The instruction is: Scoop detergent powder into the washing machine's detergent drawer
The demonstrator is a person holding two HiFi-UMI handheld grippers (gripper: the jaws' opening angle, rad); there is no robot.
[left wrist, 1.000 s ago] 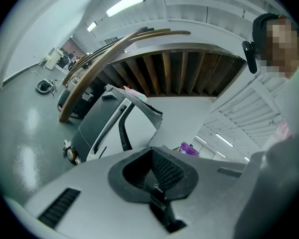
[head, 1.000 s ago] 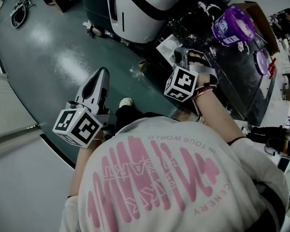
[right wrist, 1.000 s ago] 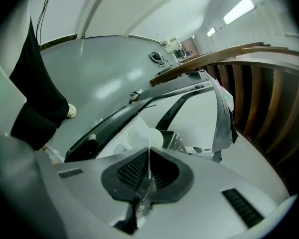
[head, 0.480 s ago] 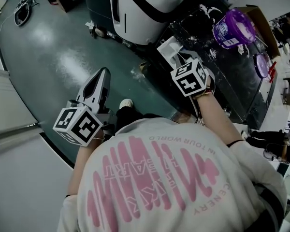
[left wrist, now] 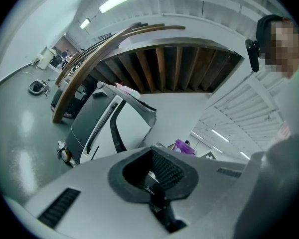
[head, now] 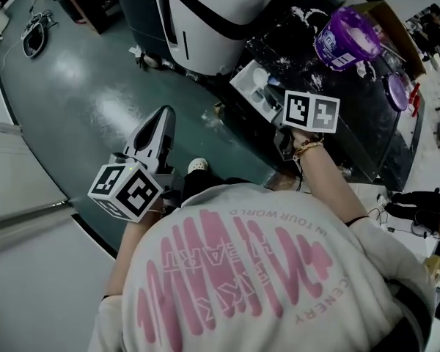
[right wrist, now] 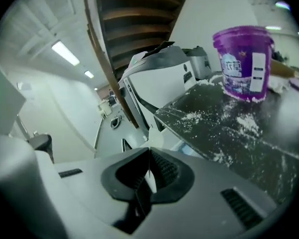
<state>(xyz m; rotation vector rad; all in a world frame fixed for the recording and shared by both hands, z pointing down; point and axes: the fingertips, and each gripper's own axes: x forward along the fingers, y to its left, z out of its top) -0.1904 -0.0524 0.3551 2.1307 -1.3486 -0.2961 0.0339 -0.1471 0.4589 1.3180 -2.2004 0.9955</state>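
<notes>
The white detergent drawer (head: 253, 86) stands pulled out at the near edge of a black table (head: 352, 134), beside the white washing machine (head: 220, 13). An open purple detergent tub (head: 350, 39) (right wrist: 244, 63) stands further back on that table. My right gripper (right wrist: 148, 173) is over the drawer, its marker cube (head: 310, 112) hiding the jaws in the head view. In the right gripper view it is shut on a thin white scoop handle. My left gripper (head: 163, 116) hangs over the green floor, left of the drawer, shut and empty.
Spilled white powder (right wrist: 224, 118) dusts the black table top. A purple lid (head: 396, 92) lies at the table's right end and a cardboard box (head: 387, 13) stands behind the tub. A person's shoe (head: 197, 166) is on the floor below. Cables (head: 33, 39) lie far left.
My right gripper has rolled about its own axis over the drawer, so its cube's faces have turned. The left gripper has drifted a little up and right.
</notes>
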